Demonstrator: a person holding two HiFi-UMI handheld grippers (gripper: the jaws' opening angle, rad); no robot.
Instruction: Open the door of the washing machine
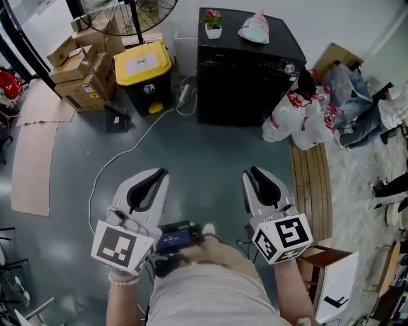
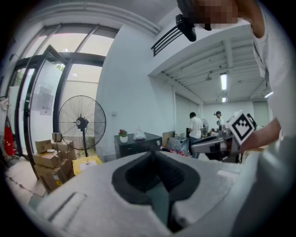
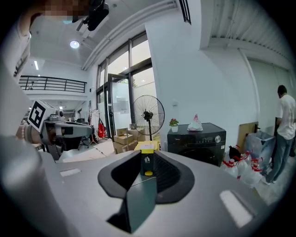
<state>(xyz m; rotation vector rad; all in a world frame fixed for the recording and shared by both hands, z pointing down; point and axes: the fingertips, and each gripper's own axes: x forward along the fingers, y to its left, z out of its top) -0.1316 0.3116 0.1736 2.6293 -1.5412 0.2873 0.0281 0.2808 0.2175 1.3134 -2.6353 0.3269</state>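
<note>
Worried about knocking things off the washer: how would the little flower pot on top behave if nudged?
The flower pot looks small, probably light; a nudge would likely slide it. The flowers rise above the pot, so it may tip. It stands near a back corner of the washing machine, so it might fall off.

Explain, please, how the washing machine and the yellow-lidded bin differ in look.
The washing machine is the larger, all black; the bin is smaller, with a yellow lid. The washing machine carries a potted flower and a tied bag on top; the bin's lid bears only a white label. Both stand shut near the wall.
</note>
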